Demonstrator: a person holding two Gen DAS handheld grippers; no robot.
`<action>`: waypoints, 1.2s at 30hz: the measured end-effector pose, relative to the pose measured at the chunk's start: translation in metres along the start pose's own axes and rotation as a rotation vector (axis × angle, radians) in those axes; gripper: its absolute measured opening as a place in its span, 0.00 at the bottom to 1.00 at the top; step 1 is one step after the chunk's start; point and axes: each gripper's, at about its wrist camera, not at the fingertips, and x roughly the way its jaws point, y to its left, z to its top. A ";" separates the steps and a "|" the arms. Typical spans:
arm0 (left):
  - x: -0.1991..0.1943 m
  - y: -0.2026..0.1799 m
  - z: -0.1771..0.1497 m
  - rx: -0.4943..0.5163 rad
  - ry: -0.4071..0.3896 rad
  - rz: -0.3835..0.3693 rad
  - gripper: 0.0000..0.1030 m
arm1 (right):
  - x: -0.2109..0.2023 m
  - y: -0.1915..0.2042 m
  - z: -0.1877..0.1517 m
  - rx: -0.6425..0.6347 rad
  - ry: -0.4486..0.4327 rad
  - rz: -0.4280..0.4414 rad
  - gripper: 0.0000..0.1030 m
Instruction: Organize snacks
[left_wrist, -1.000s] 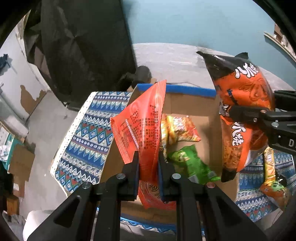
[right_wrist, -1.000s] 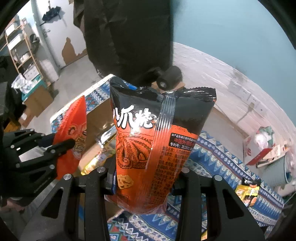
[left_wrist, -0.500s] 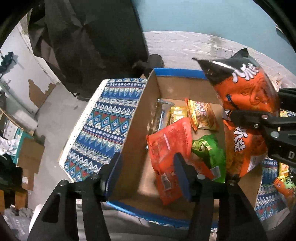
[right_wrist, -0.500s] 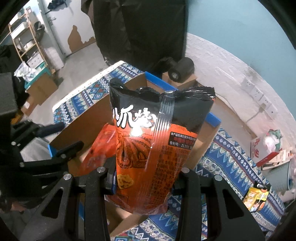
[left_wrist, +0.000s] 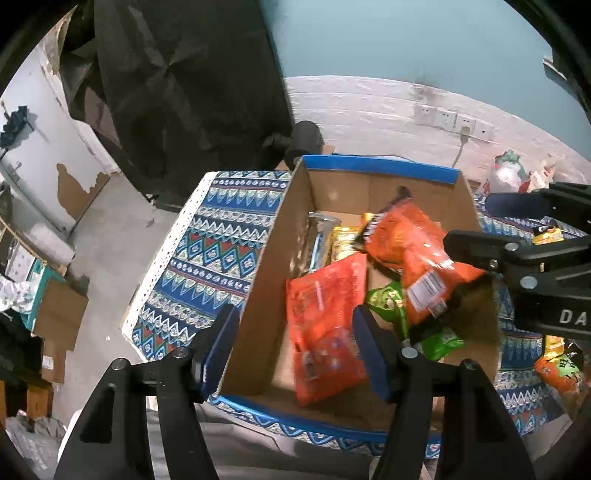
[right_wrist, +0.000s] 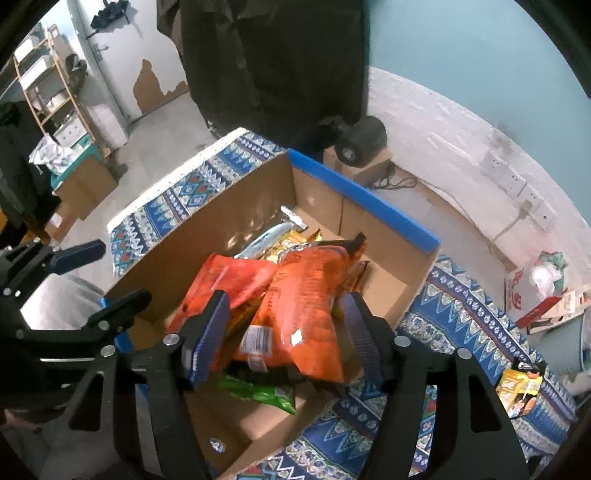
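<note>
Having just been opened, the left gripper (left_wrist: 295, 347) and right gripper (right_wrist: 284, 332) are held wide, empty, above the cardboard box (left_wrist: 258, 295), where 2 orange bags (left_wrist: 325, 325) are seen.

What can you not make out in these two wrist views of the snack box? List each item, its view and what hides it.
- Green packet: right wrist view, mostly under the orange bag.
- Orange bag's print: left wrist view, motion blur.
- Yellow packets: left wrist view, overlapped by bags.
- Cardboard box near wall: both views, behind the grippers.
</note>
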 end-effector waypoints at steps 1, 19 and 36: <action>-0.002 -0.003 0.000 0.006 -0.002 -0.007 0.63 | -0.005 -0.002 -0.001 0.000 -0.005 -0.004 0.66; -0.031 -0.100 -0.004 0.194 -0.023 -0.199 0.67 | -0.069 -0.070 -0.072 0.039 0.052 -0.143 0.72; -0.036 -0.192 -0.023 0.339 0.051 -0.309 0.68 | -0.105 -0.145 -0.171 0.135 0.161 -0.244 0.72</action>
